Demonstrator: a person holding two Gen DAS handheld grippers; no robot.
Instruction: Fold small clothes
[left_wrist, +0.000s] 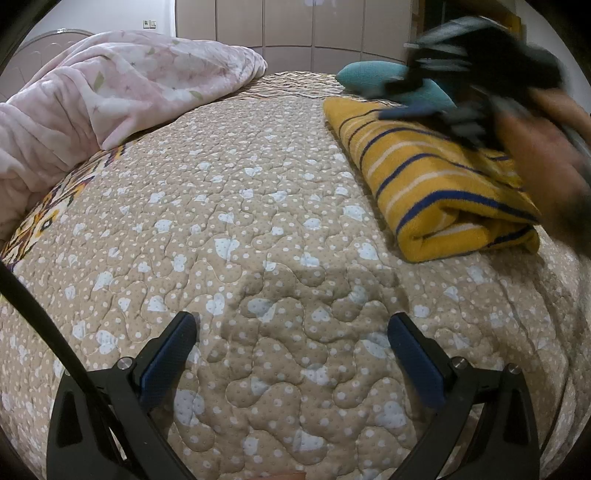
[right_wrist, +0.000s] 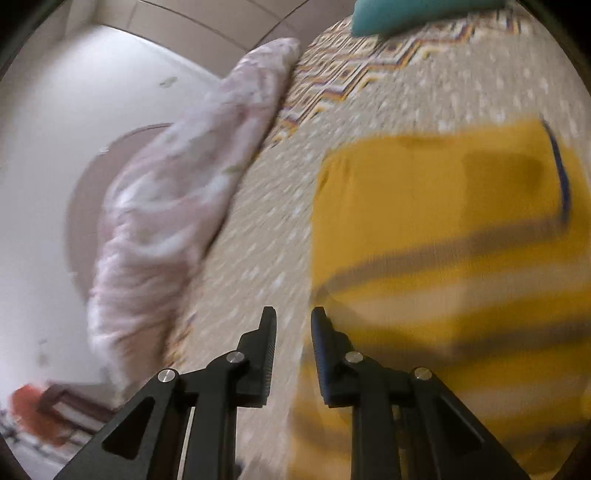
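A folded yellow garment (left_wrist: 439, 184) with blue and white stripes lies on the beige quilted bedspread (left_wrist: 240, 240) at the right. My left gripper (left_wrist: 291, 328) is open and empty, low over the bedspread, left of and nearer than the garment. My right gripper (left_wrist: 424, 99) shows blurred above the garment's far end, with the hand behind it. In the right wrist view the garment (right_wrist: 443, 240) is blurred and fills the right side; my right gripper (right_wrist: 293, 321) hovers over its left edge with the jaws a narrow gap apart and nothing between them.
A crumpled pink blanket (left_wrist: 92, 96) lies along the bed's left side and shows in the right wrist view (right_wrist: 177, 192). A teal cloth (left_wrist: 388, 79) lies beyond the garment. Wardrobe doors (left_wrist: 295, 29) stand behind the bed.
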